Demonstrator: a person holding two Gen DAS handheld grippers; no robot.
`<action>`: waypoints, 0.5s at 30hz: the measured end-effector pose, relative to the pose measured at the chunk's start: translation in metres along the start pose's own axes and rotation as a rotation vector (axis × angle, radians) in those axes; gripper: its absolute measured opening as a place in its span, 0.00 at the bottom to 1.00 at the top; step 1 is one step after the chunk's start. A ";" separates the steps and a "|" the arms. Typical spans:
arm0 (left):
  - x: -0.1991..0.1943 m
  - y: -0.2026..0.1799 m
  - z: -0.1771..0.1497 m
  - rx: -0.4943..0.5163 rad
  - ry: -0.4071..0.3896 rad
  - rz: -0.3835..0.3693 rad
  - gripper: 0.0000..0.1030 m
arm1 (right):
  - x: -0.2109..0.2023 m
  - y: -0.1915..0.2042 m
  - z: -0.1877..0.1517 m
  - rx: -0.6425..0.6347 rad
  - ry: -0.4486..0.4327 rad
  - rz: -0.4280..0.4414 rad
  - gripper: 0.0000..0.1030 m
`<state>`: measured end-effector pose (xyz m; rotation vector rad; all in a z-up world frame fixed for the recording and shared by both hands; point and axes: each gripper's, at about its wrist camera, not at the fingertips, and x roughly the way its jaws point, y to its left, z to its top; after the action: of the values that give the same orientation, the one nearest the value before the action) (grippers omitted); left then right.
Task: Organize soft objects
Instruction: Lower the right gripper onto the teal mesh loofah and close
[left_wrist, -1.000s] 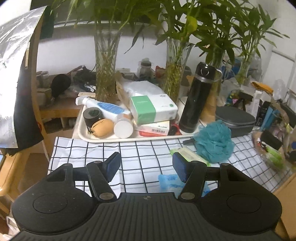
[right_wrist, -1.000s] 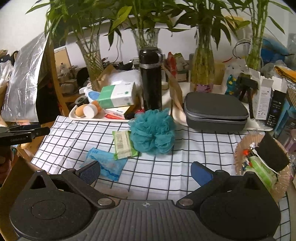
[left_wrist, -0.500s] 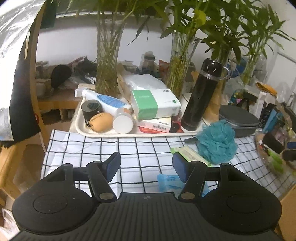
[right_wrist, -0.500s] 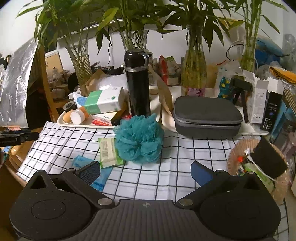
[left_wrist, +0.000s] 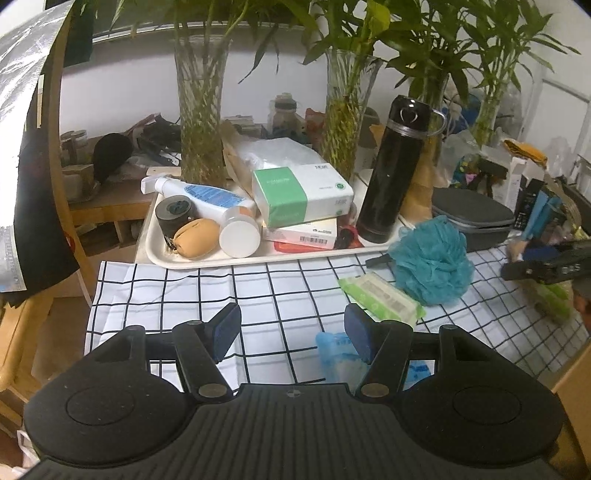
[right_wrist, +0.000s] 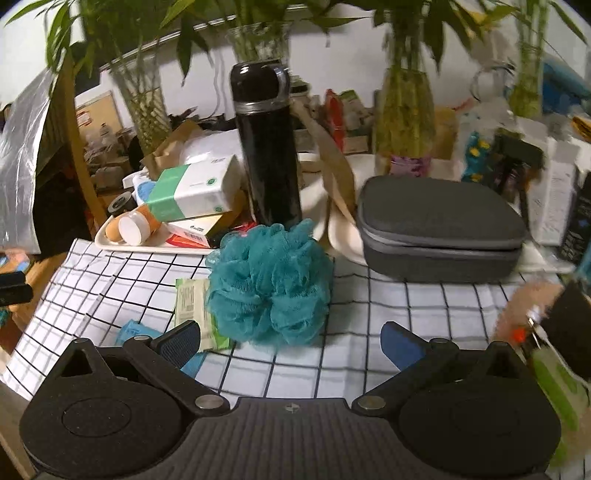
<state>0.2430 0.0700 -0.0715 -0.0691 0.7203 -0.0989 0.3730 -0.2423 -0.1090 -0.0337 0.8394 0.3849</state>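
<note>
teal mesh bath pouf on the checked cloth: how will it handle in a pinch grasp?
The teal mesh bath pouf is ruffled netting, so it likely squashes between the pads and weighs little. Loose folds may snag or pull out instead of lifting whole. The right gripper, open before it, probably needs a deep bite.

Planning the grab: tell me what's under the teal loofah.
The loofah sits on the checked cloth and overlaps one edge of the green wipes pack. Anything else beneath it is hidden.

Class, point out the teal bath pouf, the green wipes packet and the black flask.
teal bath pouf (right_wrist: 271, 284), right wrist view, centre of mesh.
green wipes packet (left_wrist: 380, 299), left wrist view, top face.
black flask (right_wrist: 267, 158), right wrist view, mid-body.
</note>
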 end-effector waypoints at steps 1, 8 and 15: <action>0.001 0.000 0.000 0.004 0.003 0.000 0.59 | 0.005 0.001 0.001 -0.020 -0.001 0.000 1.00; 0.001 -0.001 -0.002 0.028 0.000 -0.007 0.59 | 0.040 0.007 0.010 -0.100 0.004 0.043 1.00; 0.000 0.005 0.001 -0.013 -0.018 -0.006 0.59 | 0.070 0.012 0.014 -0.141 0.028 0.036 1.00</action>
<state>0.2439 0.0746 -0.0707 -0.0845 0.7031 -0.0988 0.4206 -0.2061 -0.1491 -0.1547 0.8400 0.4778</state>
